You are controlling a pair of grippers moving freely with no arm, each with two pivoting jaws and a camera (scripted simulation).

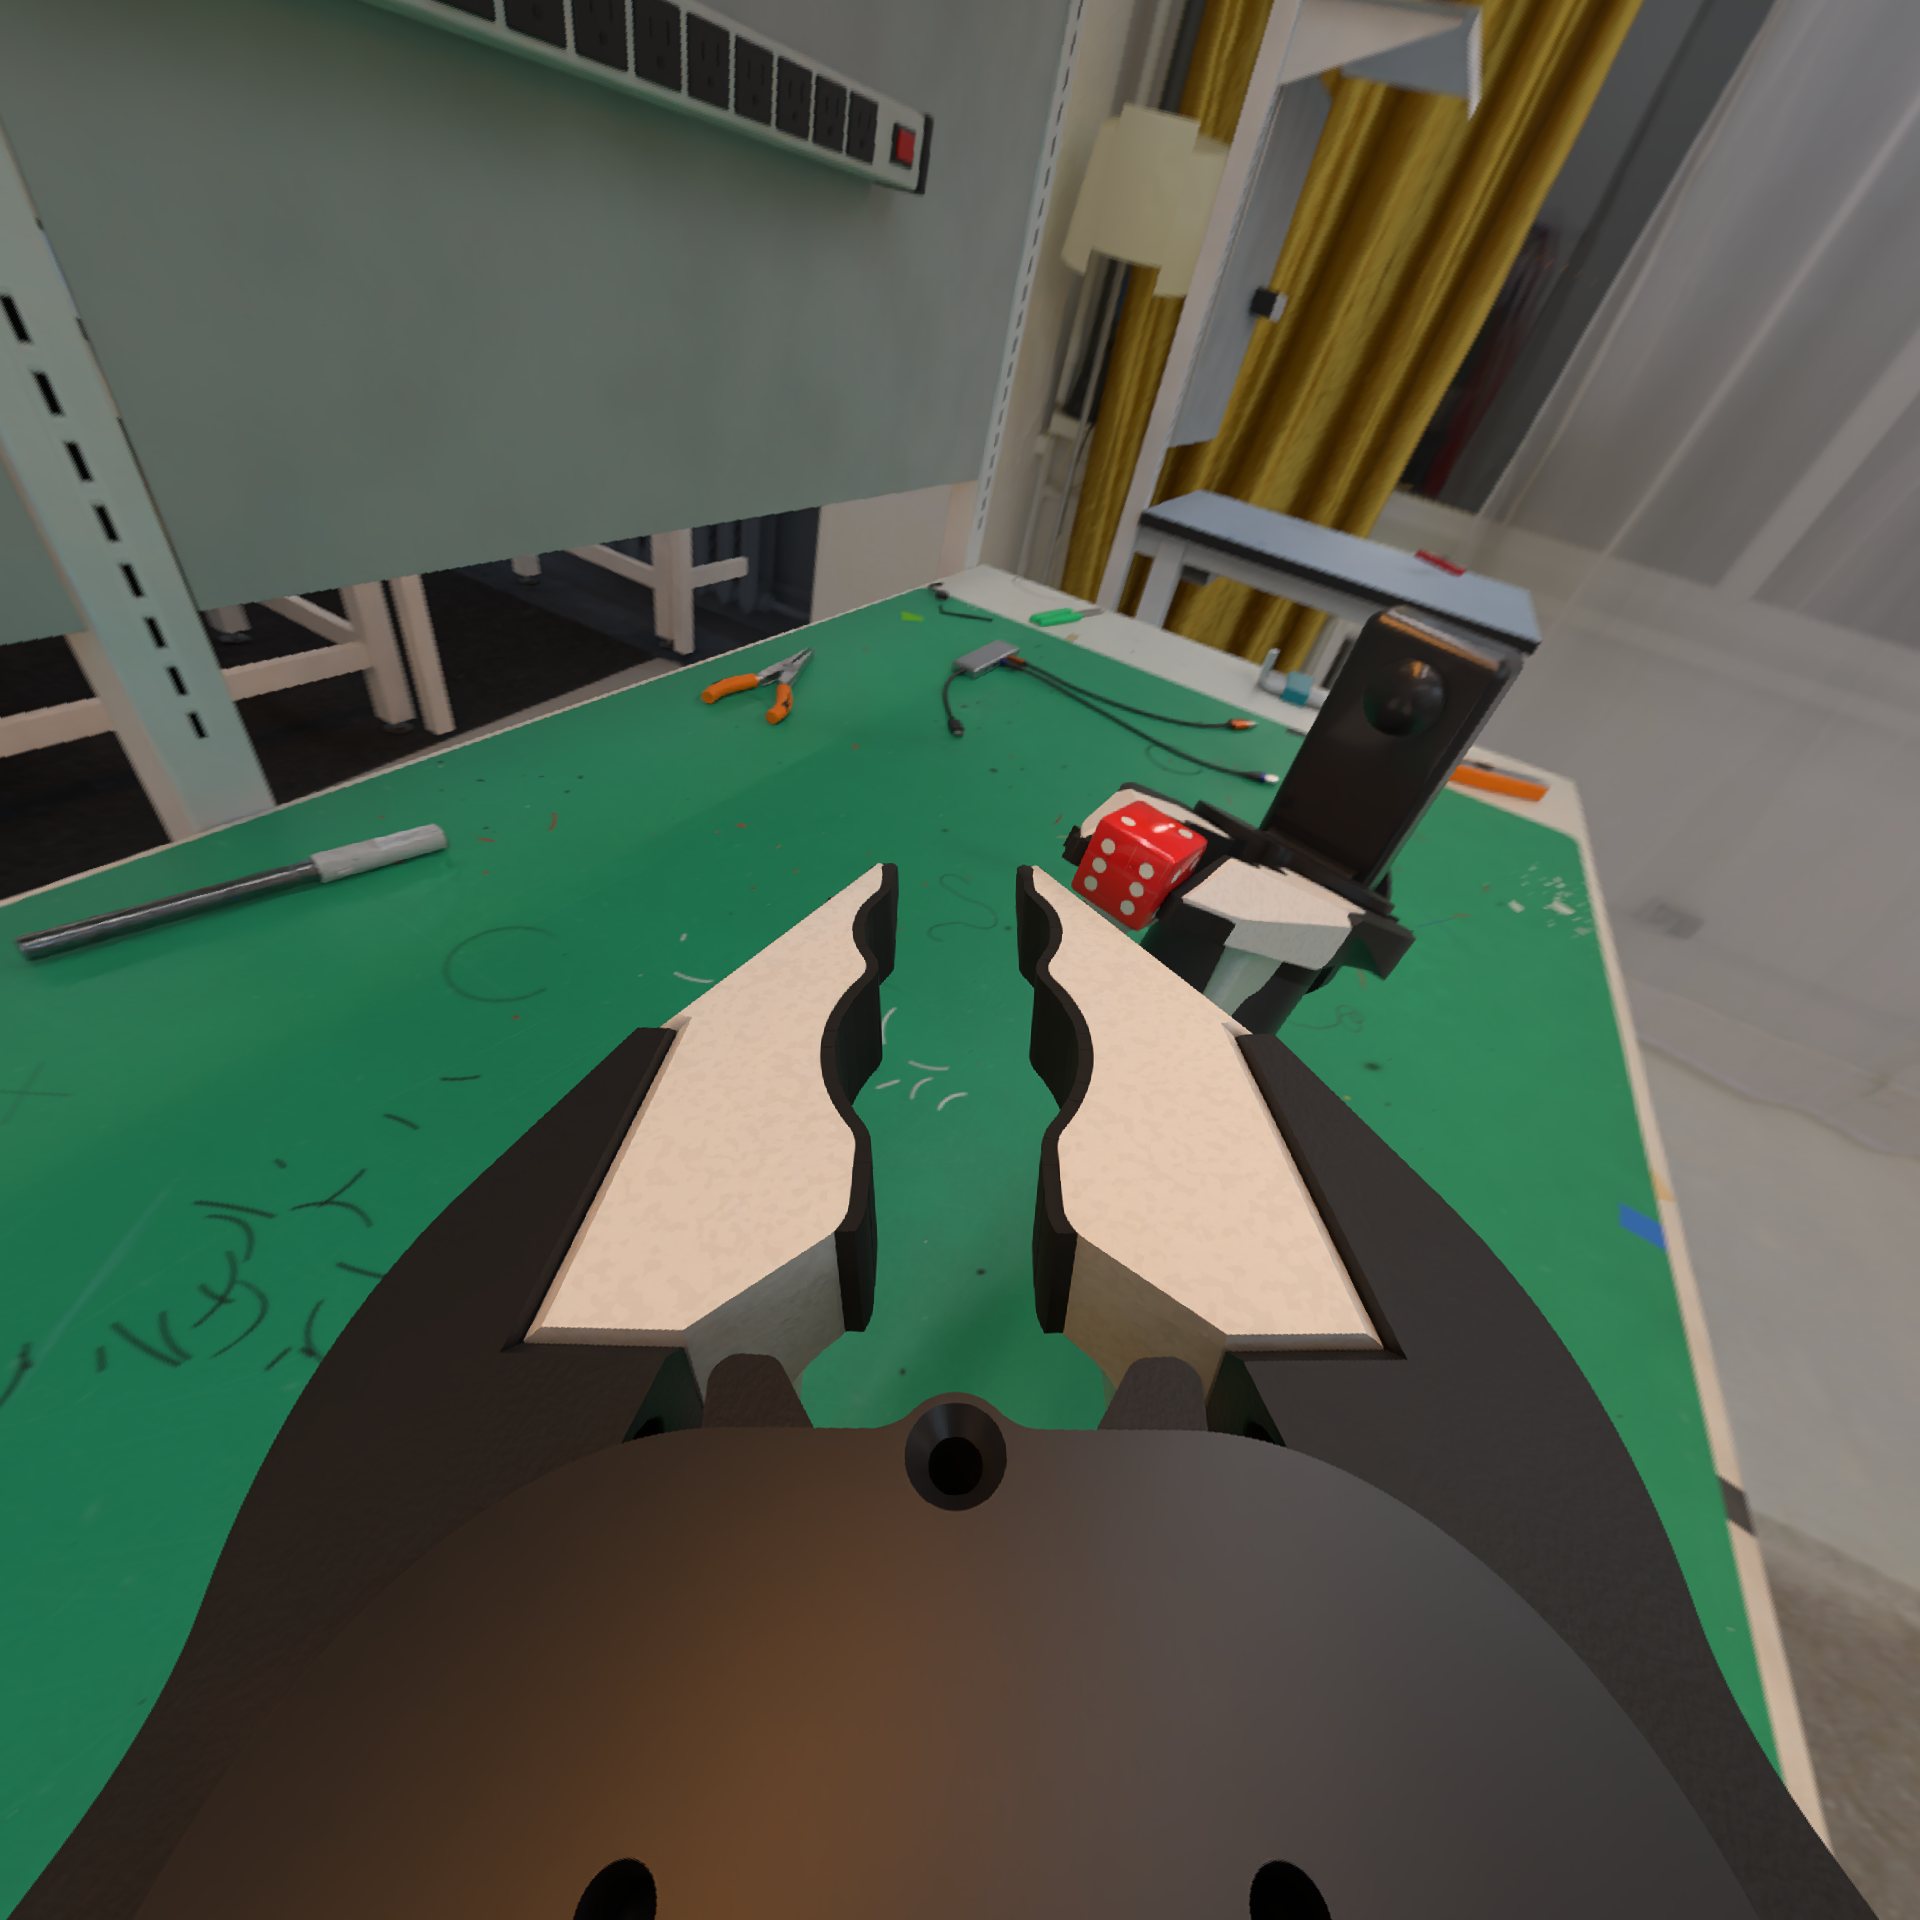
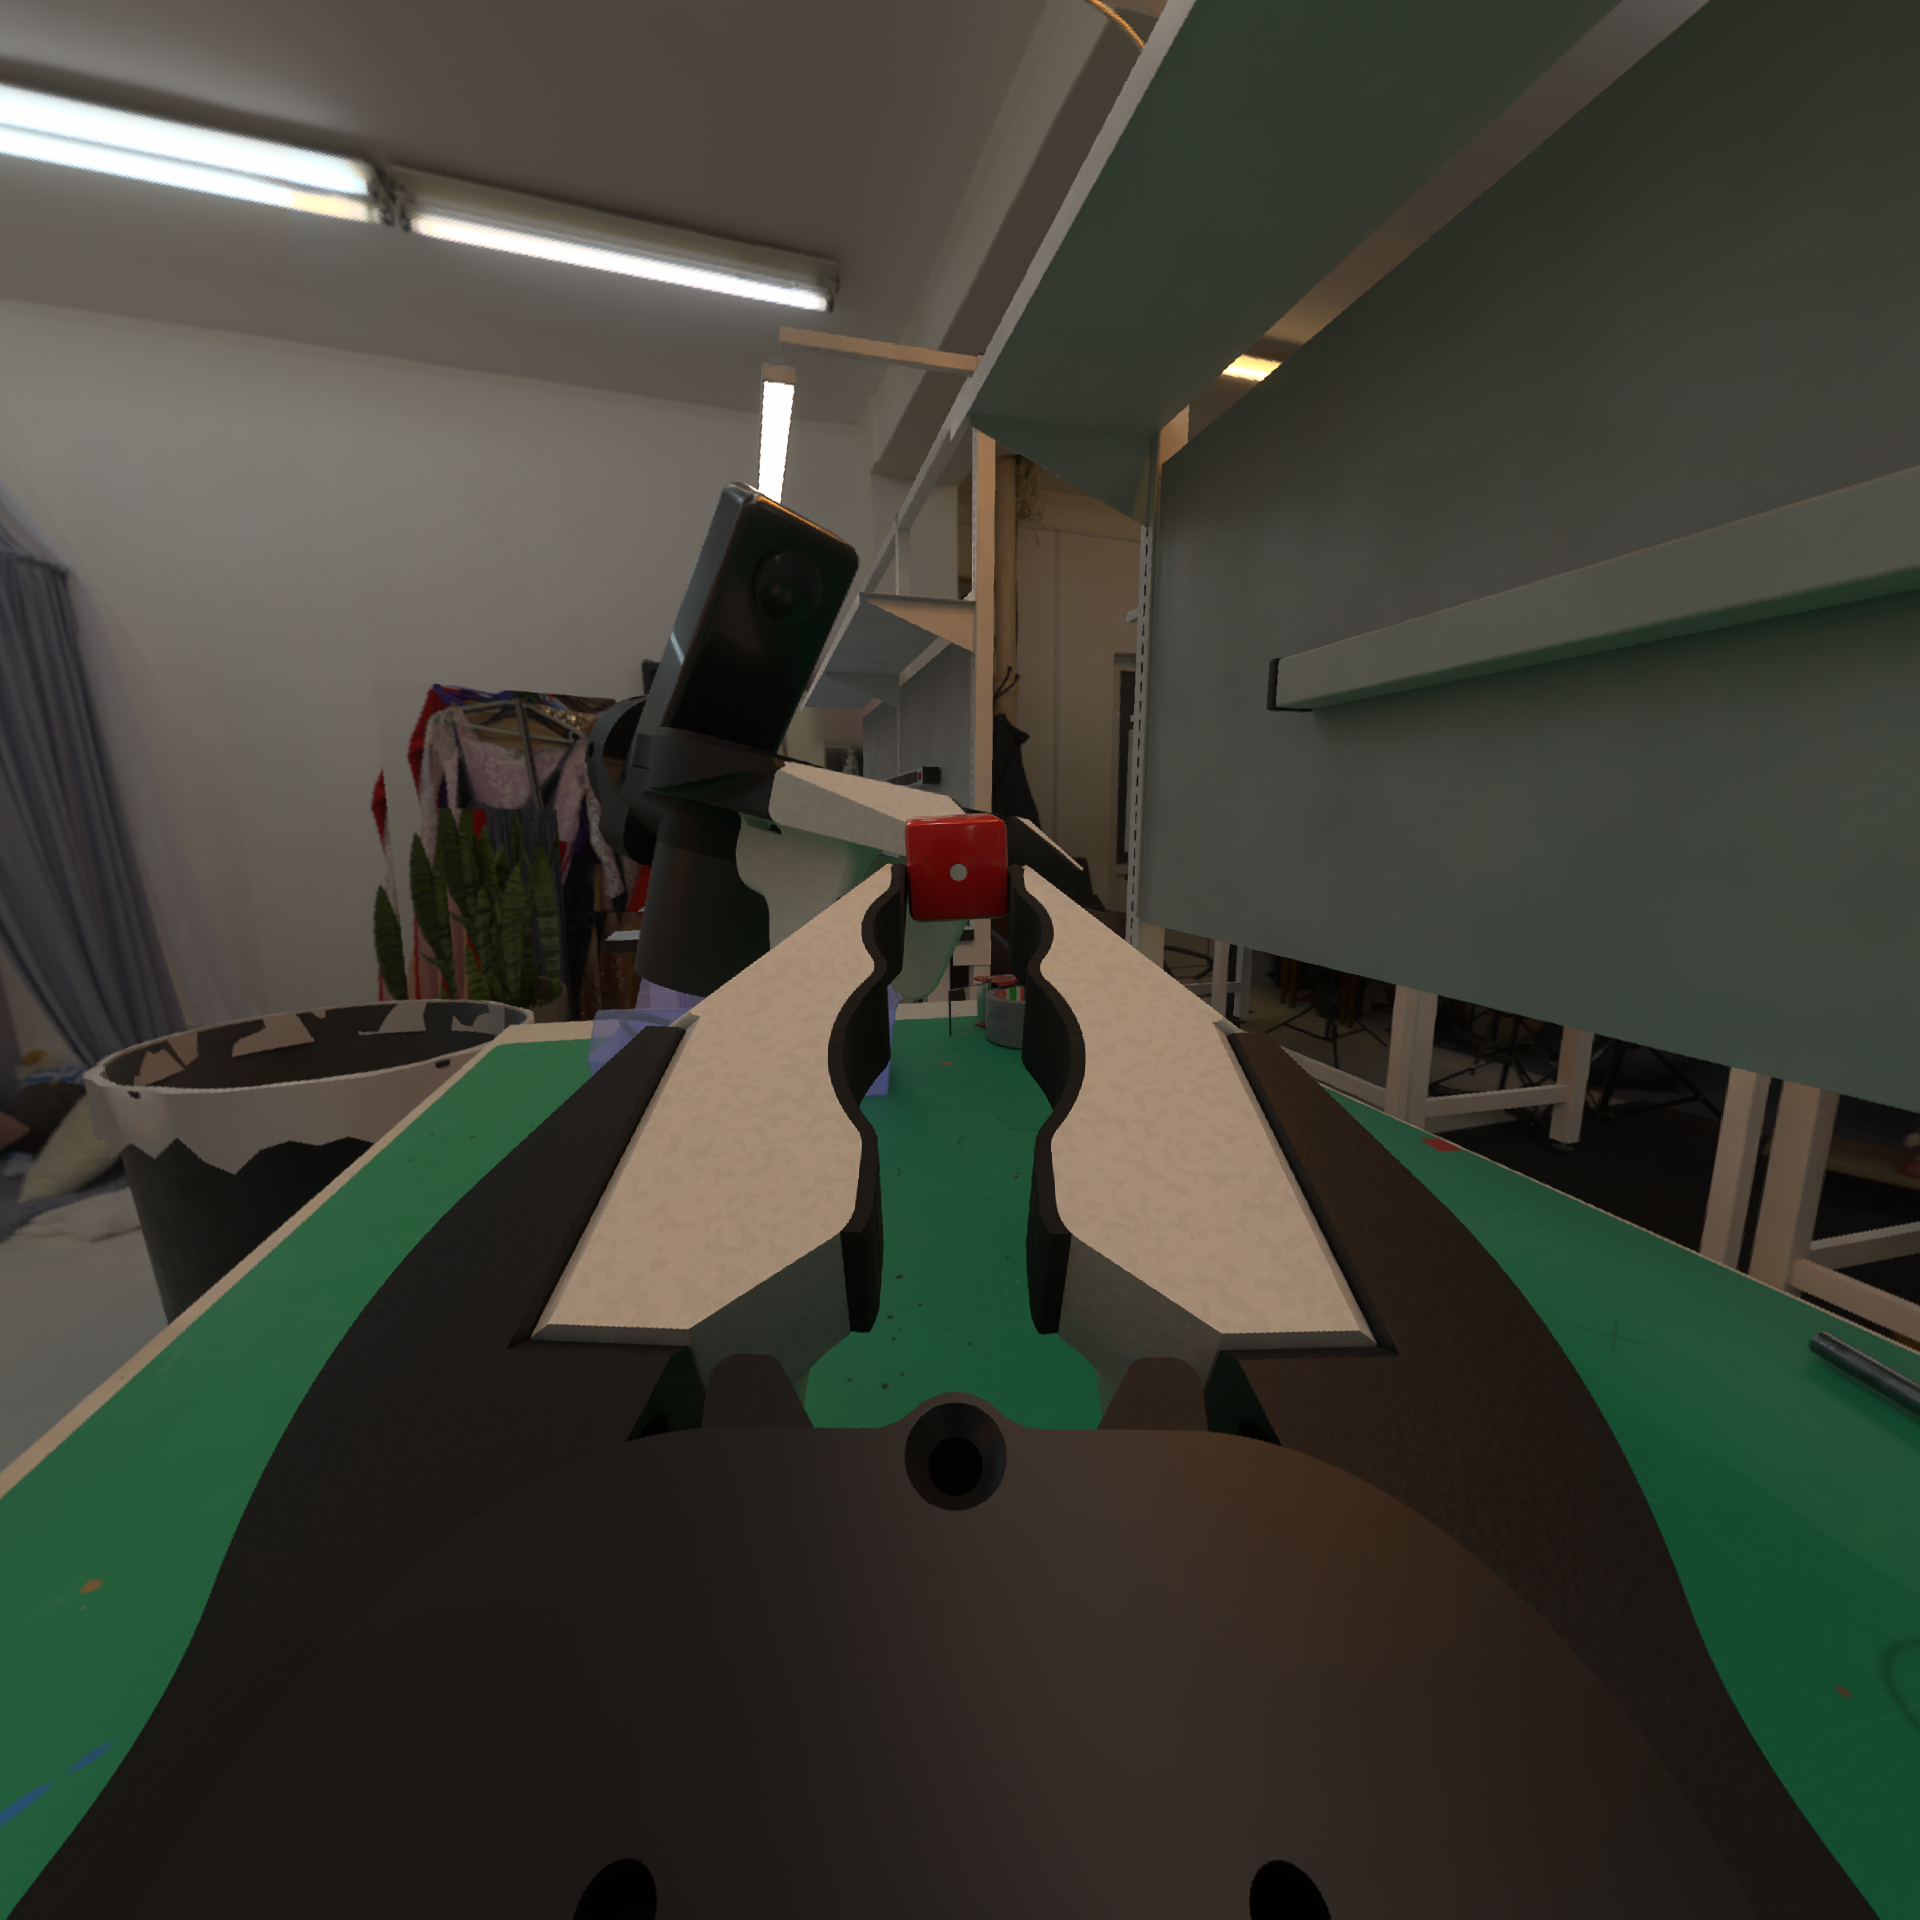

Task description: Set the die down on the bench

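The red die [image 2: 956,868] with white pips is pinched between the fingertips of my right gripper [image 2: 956,894], which is shut on it and holds it a little above the green bench [image 2: 956,1195]. In the left wrist view the die [image 1: 1135,864] shows at the right, in that same gripper, over the bench [image 1: 520,1039]. My left gripper [image 1: 956,883] is open and empty, its tips just left of the die. One of its fingers [image 2: 852,805] shows just behind the die in the right wrist view.
Orange-handled pliers [image 1: 764,691], a grey hub with cables [image 1: 987,657] and a dark pen [image 1: 229,894] lie on the bench. A black and white bucket [image 2: 301,1049] stands off the bench edge. A back panel with a shelf [image 2: 1558,644] runs along the bench.
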